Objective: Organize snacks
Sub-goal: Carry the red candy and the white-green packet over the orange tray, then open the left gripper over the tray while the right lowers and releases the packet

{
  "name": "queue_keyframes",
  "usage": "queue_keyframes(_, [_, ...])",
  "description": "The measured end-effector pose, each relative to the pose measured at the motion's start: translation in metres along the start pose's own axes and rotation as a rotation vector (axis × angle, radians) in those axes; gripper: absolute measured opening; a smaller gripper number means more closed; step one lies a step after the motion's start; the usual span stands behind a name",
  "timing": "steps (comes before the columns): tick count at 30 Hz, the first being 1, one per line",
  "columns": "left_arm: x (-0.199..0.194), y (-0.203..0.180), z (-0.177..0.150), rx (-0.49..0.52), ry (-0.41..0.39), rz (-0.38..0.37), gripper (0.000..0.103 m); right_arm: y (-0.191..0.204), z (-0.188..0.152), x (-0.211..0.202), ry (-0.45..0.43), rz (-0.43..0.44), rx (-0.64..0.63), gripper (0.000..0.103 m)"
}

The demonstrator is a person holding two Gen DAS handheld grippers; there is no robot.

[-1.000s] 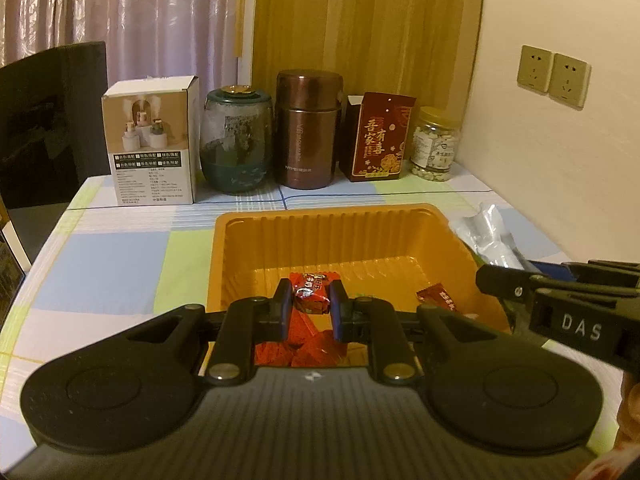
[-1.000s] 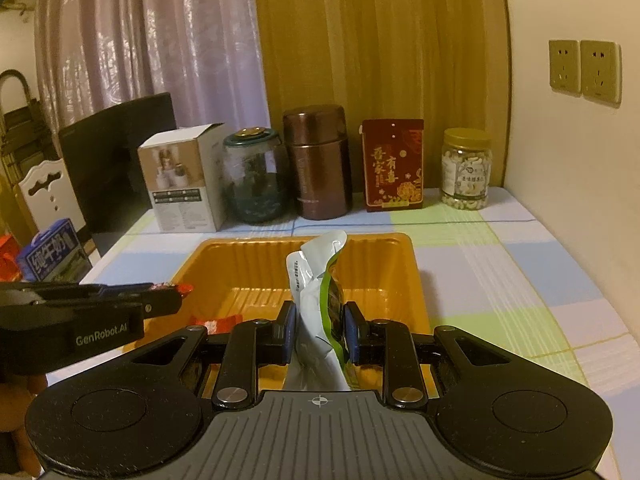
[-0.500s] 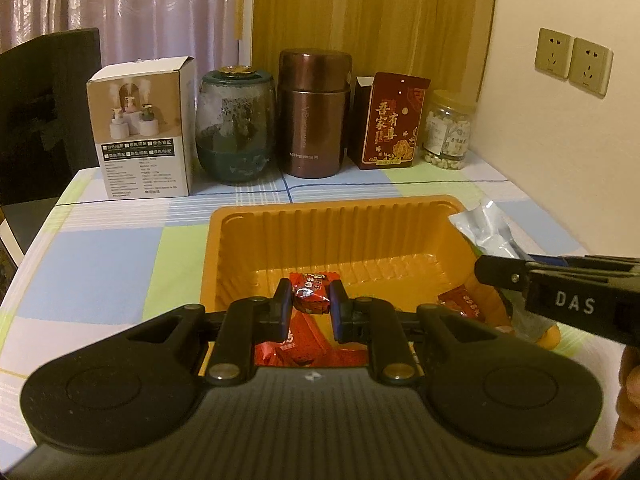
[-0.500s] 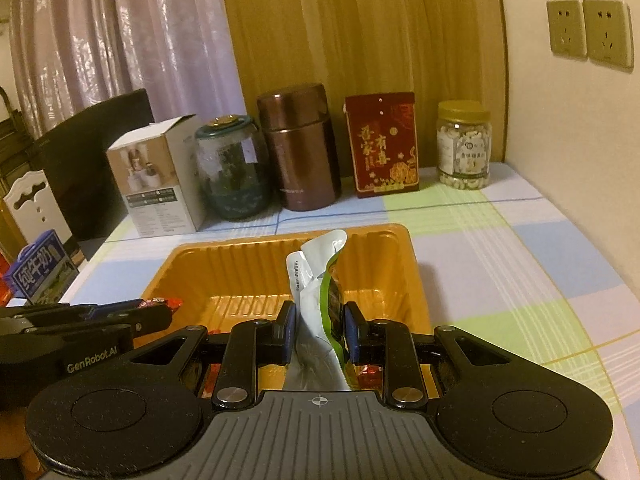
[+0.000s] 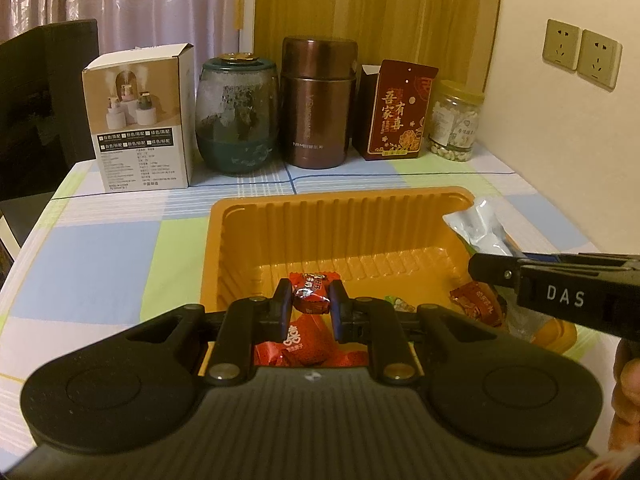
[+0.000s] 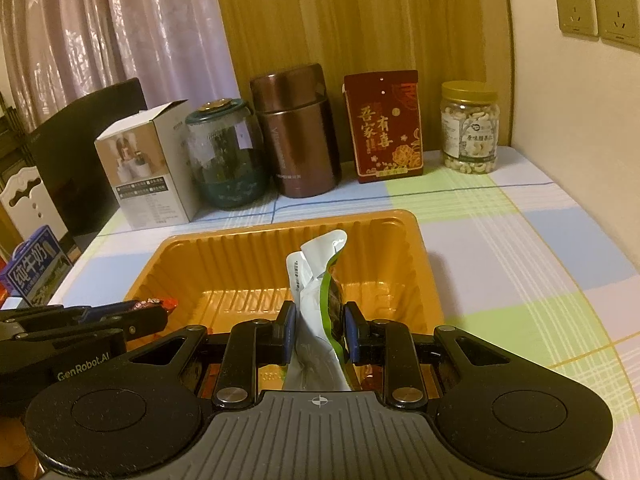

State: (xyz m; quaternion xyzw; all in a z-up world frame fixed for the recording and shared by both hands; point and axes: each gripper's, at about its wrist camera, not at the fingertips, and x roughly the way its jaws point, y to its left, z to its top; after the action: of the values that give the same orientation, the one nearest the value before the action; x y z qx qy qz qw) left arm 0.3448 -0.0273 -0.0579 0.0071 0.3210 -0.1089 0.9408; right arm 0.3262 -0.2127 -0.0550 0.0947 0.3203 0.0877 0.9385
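I am holding 2 snacks over the tray [image 5: 332,236], 1 in each tool. My left tool [image 5: 310,305] is clamped on a red candy [image 5: 311,299], hanging above the tray's near-left part, over other red candies [image 5: 308,344] already lying on the tray floor. My right tool [image 6: 319,327] is clamped on a silver-green pouch [image 6: 320,284], which is standing tall between the pads above the tray's near-right part.

The tray is sitting on the counter [image 6: 520,248], with the box [image 5: 142,120], jar [image 5: 236,116], flask [image 5: 318,104], red carton [image 5: 400,114] and nut jar [image 6: 470,128] lined up well behind it.

I am judging the risks from here. The pouch is long and floppy, and I am pinching it near its lower half, so on release it may be tipping toward the tray's right wall and sliding out onto the counter. The 2 tools are working just beside each other over the tray; if I am lowering both together, they may be knocking, jarring the candy loose early. The candy is small and its wrapper slick, so it may be twisting out of my pads. The tray looks light, so pressing on its rim could be shifting it.
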Motion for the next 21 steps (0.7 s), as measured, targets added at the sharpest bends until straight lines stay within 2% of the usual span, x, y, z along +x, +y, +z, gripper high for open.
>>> queue_keyframes(9, [0.003, 0.001, 0.001, -0.021, -0.009, -0.032, 0.018, 0.001, -0.001, 0.002, 0.003, 0.0, -0.001, 0.026])
queue_keyframes(11, [0.003, 0.002, 0.001, -0.03, -0.012, -0.04, 0.031, 0.001, -0.001, 0.002, 0.002, 0.0, -0.004, 0.026])
queue_keyframes(12, [0.003, 0.002, 0.001, -0.029, -0.012, -0.038, 0.034, 0.001, -0.001, 0.002, 0.002, 0.0, -0.004, 0.026])
queue_keyframes(21, [-0.002, 0.011, 0.002, -0.023, -0.018, 0.014, 0.038, 0.001, -0.002, 0.002, 0.002, 0.004, -0.006, 0.026])
